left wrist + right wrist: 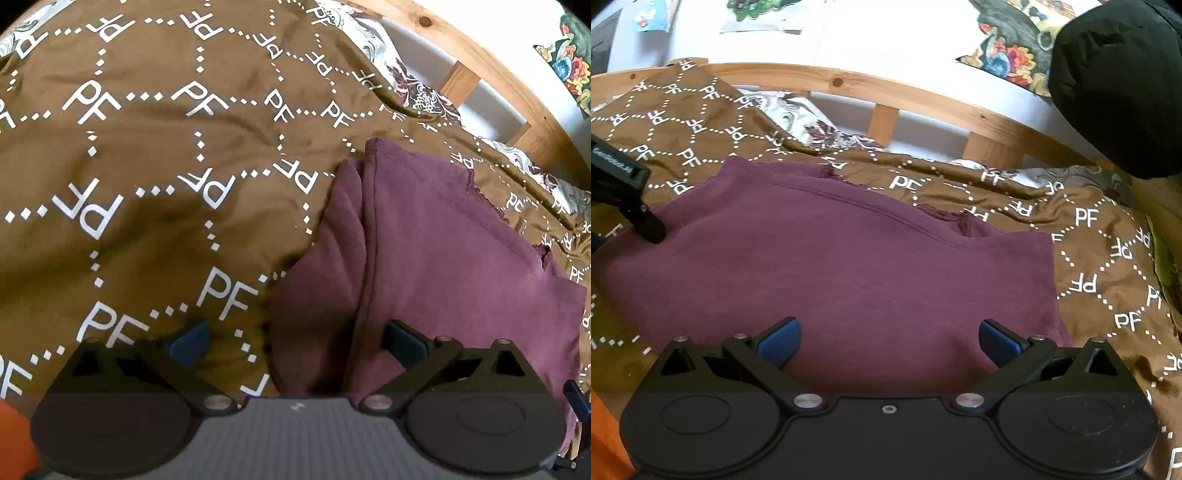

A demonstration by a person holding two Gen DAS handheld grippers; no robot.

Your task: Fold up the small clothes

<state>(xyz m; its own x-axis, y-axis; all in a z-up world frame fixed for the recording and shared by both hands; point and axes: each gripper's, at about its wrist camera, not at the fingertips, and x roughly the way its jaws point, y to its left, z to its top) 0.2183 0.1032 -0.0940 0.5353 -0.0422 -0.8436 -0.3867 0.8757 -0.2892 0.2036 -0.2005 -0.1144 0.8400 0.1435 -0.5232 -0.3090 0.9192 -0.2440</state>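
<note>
A bed (pixel 923 88) with a pale wooden frame is carrying the work, and a brown blanket (pixel 147 147) printed with white "PF" lettering is covering it; a patterned sheet is showing past the blanket toward the frame. On the blanket a purple garment (pixel 831 266) is lying already folded at least once, near the frame side of the bed, with a frayed edge facing the rail and a seam running across its top layer.

The right gripper (pixel 888 341) is hovering over the near part of the garment with its blue fingers (pixel 777 341) spread wide and gripping nothing. The left gripper (pixel 295 341) is sitting at the garment's folded edge, its fingers likewise apart and empty, one over the cloth and one over the blanket.

Judging from this, a fold is part-way through and both grippers are lining up for the next grasp. The next move probably calls for each gripper to drop onto an edge or corner, close on all the layers together and not the blanket, then carry the cloth across evenly.
</note>
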